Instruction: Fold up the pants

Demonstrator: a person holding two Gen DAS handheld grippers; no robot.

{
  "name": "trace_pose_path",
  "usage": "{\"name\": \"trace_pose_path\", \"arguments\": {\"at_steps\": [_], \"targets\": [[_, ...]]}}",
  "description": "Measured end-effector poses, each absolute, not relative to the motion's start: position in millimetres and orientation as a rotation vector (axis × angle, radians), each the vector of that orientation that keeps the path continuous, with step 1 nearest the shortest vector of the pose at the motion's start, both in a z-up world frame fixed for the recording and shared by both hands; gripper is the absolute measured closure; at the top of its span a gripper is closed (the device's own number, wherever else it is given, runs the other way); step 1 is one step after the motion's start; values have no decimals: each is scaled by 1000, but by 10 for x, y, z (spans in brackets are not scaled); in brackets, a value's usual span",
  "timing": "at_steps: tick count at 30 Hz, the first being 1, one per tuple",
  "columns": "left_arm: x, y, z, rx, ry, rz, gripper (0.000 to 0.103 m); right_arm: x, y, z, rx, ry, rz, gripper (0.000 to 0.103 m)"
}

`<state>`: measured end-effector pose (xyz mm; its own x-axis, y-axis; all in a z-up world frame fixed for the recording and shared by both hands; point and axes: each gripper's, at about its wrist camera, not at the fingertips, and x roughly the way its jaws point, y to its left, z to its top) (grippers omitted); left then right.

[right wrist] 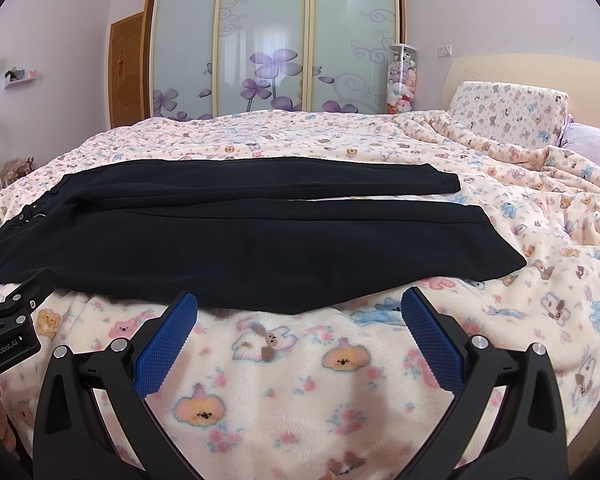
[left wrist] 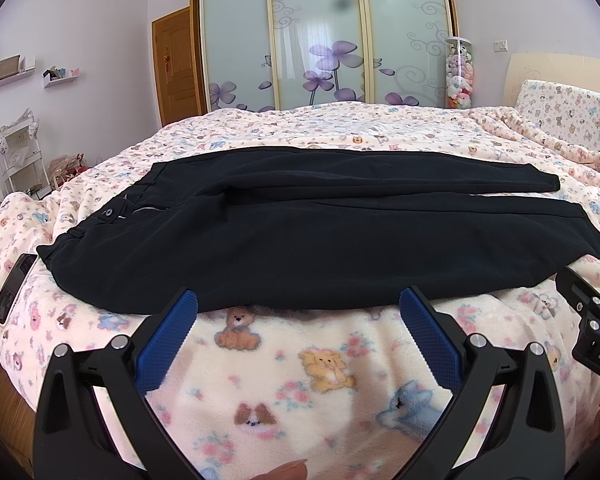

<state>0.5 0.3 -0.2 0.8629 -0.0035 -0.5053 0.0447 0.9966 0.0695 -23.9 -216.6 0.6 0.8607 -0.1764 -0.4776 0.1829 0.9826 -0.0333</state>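
Both views are bright and evenly lit, with soft daylight and no hard shadows on the bedspread. The frosted wardrobe doors glow pale, mirroring two small ceiling lights near their top and a hazy window in their middle panel; a dark smudge sits above that reflection in the left wrist view. The black pants read as a near-featureless dark mass, folds barely showing, with a thin shadow under their near edge. Fisheye distortion bows the wardrobe frame and curves the bed, and black vignette fills the corners. Below the pants, the nearest blanket print is slightly soft.
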Motion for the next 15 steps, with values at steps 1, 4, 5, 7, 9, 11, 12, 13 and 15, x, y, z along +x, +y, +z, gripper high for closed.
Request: {"name": "trace_pose_path", "arguments": {"at_steps": [1,4,5,7,9,11,12,13,15], "targets": [[5,2,-2,80,530,-25,2,-239,-2166,5,14,501,-188,1],[5,3,-2,80,530,-25,2,-235,-2158,14,14,500,-188,1],[5,2,-2,80,530,-26,2,-233,-2156,18,15,500,-188,1],[4,2,-2,80,530,-25,2,-227,-2150,25,16,501,-187,1],[5,2,-2,80,530,-26,2,-221,-2144,34,14,499,-188,1],[4,2,-2,80,530,-27,2,-216,-2139,42,15,502,-189,1],[2,2,-1,81,530,-28,2,-214,-2137,46,17,501,-187,1],[-1,3,0,81,530,-28,2,-232,-2169,-7,19,501,-187,1],[-1,3,0,80,530,-29,2,-242,-2189,-45,19,496,-189,1]]}}
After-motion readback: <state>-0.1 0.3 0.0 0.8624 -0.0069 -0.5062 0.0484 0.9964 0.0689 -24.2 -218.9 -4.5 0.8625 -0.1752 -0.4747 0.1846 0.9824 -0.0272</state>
